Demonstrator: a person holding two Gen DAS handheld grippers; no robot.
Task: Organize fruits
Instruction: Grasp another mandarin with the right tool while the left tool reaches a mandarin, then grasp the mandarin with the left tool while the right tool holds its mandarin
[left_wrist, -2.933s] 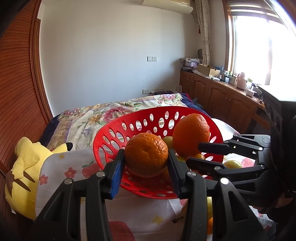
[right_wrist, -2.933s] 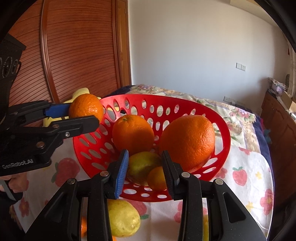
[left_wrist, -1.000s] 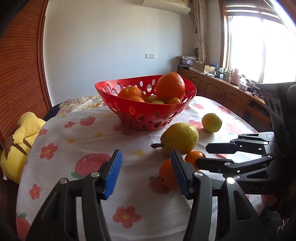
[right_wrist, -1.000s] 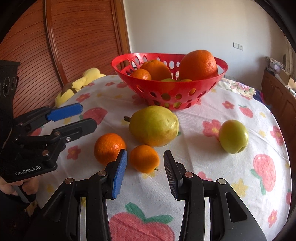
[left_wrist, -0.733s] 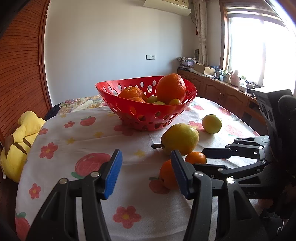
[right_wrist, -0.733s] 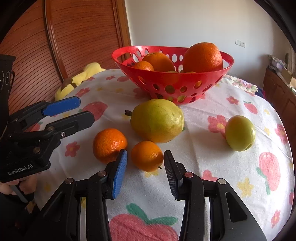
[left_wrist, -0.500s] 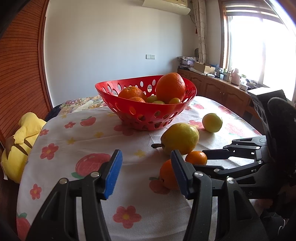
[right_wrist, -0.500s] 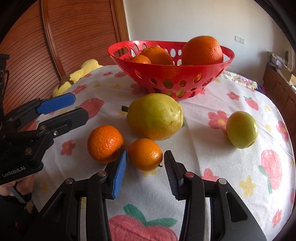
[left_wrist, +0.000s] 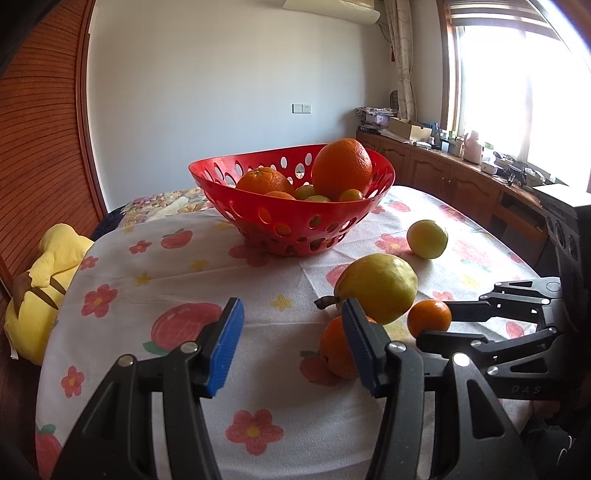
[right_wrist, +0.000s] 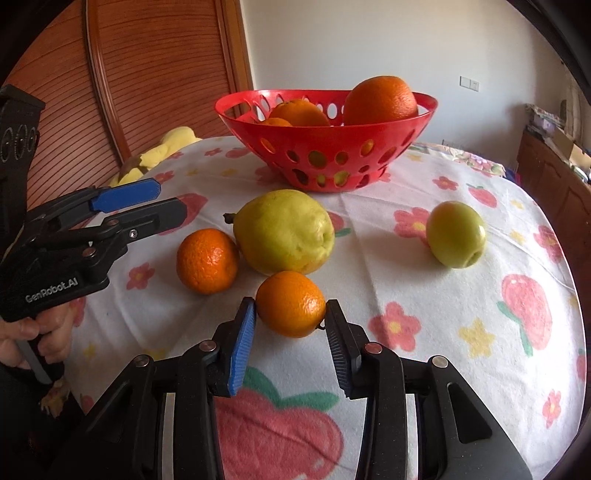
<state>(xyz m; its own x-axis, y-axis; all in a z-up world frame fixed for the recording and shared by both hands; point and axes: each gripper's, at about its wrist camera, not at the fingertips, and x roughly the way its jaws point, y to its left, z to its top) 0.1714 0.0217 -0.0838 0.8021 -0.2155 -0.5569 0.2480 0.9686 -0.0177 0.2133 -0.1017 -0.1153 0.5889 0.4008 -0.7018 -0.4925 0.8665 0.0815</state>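
Observation:
A red perforated basket (right_wrist: 391, 147) holds a large orange (right_wrist: 380, 99), smaller oranges and greenish fruits; it also shows in the left wrist view (left_wrist: 295, 229). On the cloth lie a yellow pear (right_wrist: 284, 230), a green apple (right_wrist: 456, 234) and two small oranges. My right gripper (right_wrist: 290, 314) is open with its jaws on both sides of the nearer small orange (right_wrist: 291, 303). My left gripper (left_wrist: 291, 332) is open and empty, above the cloth, just left of the other small orange (left_wrist: 336, 350), which also shows in the right wrist view (right_wrist: 207, 260).
The table wears a white cloth with flower and strawberry prints (right_wrist: 461, 306). A yellow plush toy (left_wrist: 40, 280) lies at the table's left edge by a wooden panelled wall (left_wrist: 33, 147). Wooden cabinets (left_wrist: 461, 188) stand under the window at the right.
My right gripper has moved forward and down so the small orange now sits between its open jaws. My left gripper has stayed almost still, open and empty.

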